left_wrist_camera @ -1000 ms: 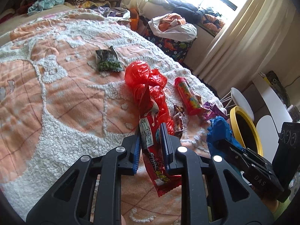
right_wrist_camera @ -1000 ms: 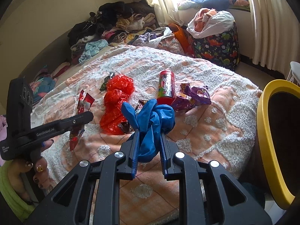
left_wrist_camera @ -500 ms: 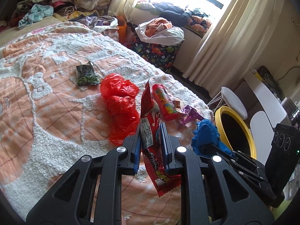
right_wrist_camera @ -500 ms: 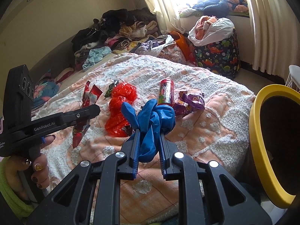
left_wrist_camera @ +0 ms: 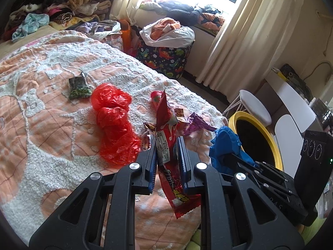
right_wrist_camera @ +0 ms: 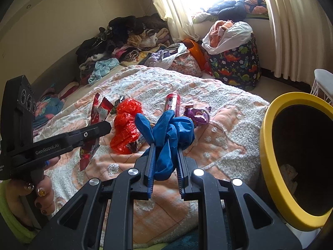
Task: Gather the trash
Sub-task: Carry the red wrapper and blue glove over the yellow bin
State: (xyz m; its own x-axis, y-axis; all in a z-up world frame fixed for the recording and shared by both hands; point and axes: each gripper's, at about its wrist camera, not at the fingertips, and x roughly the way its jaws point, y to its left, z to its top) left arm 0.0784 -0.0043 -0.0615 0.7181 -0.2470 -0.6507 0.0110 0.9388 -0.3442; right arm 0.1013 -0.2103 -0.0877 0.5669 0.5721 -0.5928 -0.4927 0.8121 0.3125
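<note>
Risk: drop short of bin (right_wrist_camera: 268, 162). Left gripper (left_wrist_camera: 167, 145) is clamped on red snack wrapper (left_wrist_camera: 166, 129), held edge-on above the bedspread (left_wrist_camera: 41, 108); right gripper (right_wrist_camera: 165, 148) is pinched on blue glove (right_wrist_camera: 168, 133). Bin sits at 3 o'clock off the bed edge. Both items are limp; a loose tail snagging the yellow rim could pull them free onto the floor.

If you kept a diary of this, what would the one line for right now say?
left gripper: shut on red snack wrapper | right gripper: shut on blue glove | yellow-rimmed bin: nearby
</note>
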